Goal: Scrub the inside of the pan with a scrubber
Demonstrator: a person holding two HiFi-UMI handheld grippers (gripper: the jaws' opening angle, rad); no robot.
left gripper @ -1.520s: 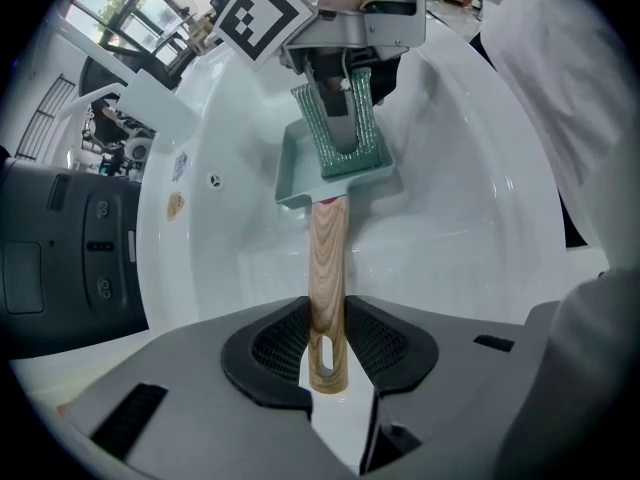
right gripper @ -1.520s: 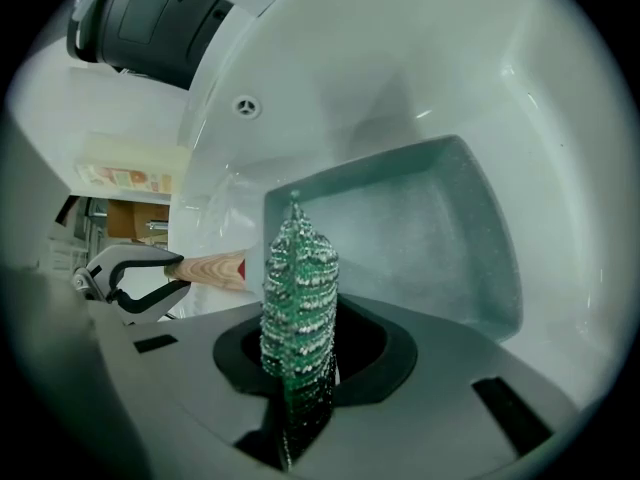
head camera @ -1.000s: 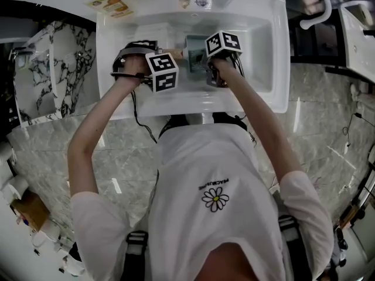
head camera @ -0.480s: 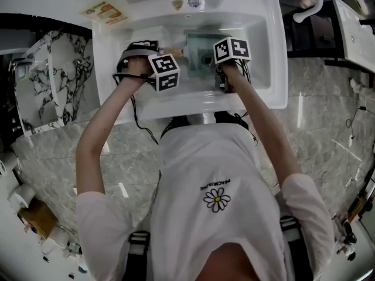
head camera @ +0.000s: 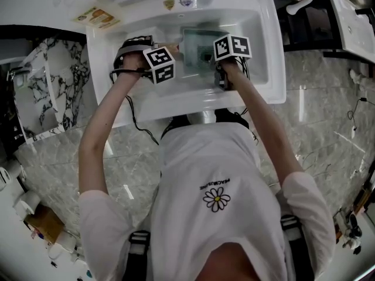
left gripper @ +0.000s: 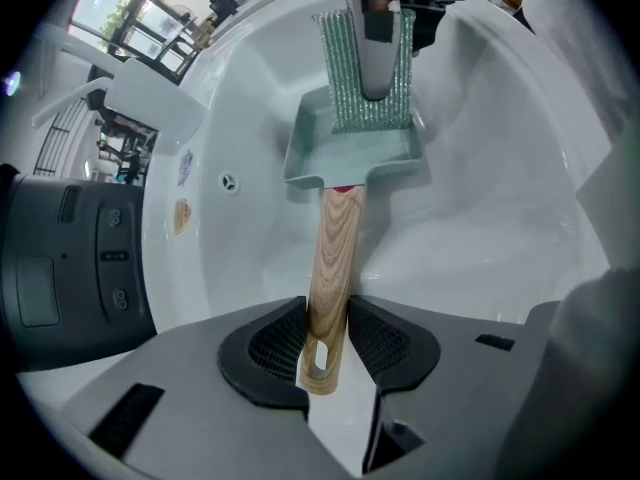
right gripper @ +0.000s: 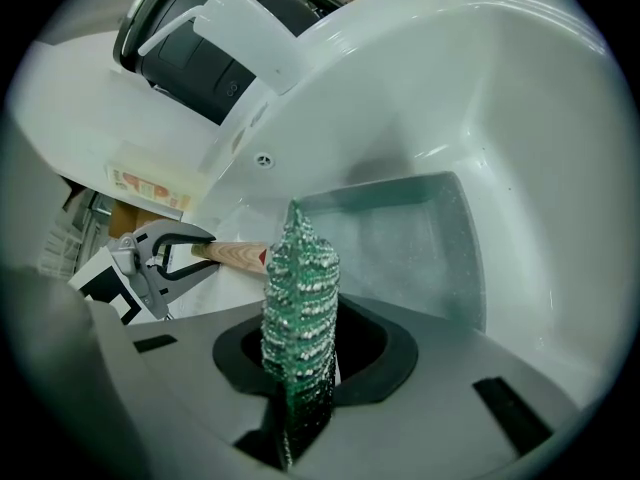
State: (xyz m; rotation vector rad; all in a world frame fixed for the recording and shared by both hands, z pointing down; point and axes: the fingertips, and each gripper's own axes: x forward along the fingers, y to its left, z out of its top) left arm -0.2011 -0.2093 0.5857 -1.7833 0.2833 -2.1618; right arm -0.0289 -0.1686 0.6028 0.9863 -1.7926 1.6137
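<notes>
a square pale-green pan (head camera: 196, 54) is seen inside the white sink (head camera: 176, 101), with its wooden handle (left gripper: 335, 258) reaching back toward the person. the end of the handle is clamped between the pads of the left gripper (left gripper: 328, 343). the jaws have just been eased a shade wider, yet both pads are seen against the wood, so the pan is taken as held. a green glittery scrubber (right gripper: 300, 298) is pinched flat between the closed jaws of the right gripper (right gripper: 305, 363), and most of it stands out past the tips. in the left gripper view the scrubber is shown hanging down into the pan, its lower edge at the pan floor near the far wall. contact is likely but cannot be made certain.

progress, as judged: the pan is steadied and the scrubber is taken up and brought inside the pan, so set-up is done. scrubbing is judged to be under way or just starting. a fine speckle is noted on the pan floor in the right gripper view. whether it is water, suds or residue cannot be told, so how much has been cleaned is not readable. left to do, by estimate: the floor near the handle, the corners and the side walls.
</notes>
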